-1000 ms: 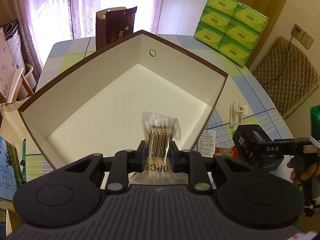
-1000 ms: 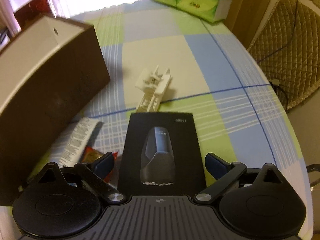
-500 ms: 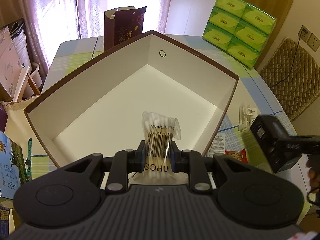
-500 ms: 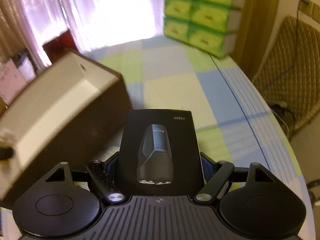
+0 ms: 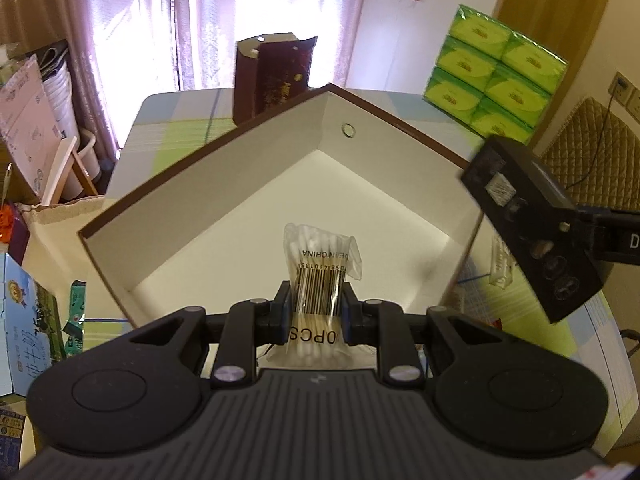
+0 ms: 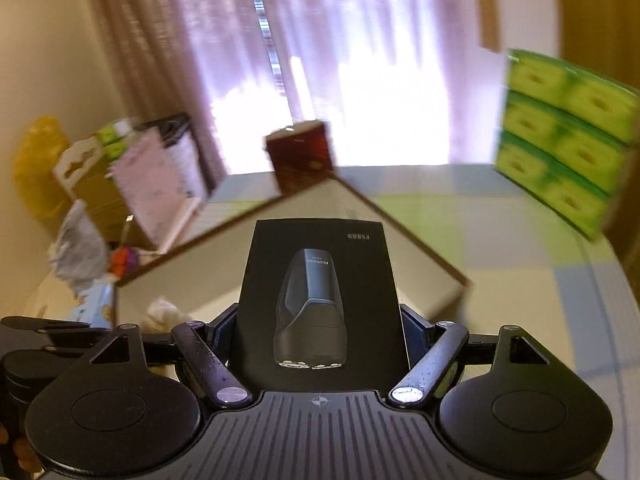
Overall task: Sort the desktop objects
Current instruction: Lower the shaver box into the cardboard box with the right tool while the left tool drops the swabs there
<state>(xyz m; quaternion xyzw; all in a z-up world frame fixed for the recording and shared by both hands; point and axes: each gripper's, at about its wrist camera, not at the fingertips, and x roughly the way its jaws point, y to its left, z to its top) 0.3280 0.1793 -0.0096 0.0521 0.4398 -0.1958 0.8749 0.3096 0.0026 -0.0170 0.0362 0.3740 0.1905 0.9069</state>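
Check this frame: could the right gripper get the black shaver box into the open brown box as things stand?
Probably yes. The right gripper holds the black shaver box beside the rim of the brown box, whose open top looks unobstructed.

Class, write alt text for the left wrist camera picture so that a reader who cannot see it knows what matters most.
The left gripper holds a clear packet of cotton swabs, jaws shut on it, above a large open box with brown outer walls and a bare pale inside. At right, a black shaver box is held in the air beside the large box. Green tissue packs and curtains lie beyond.
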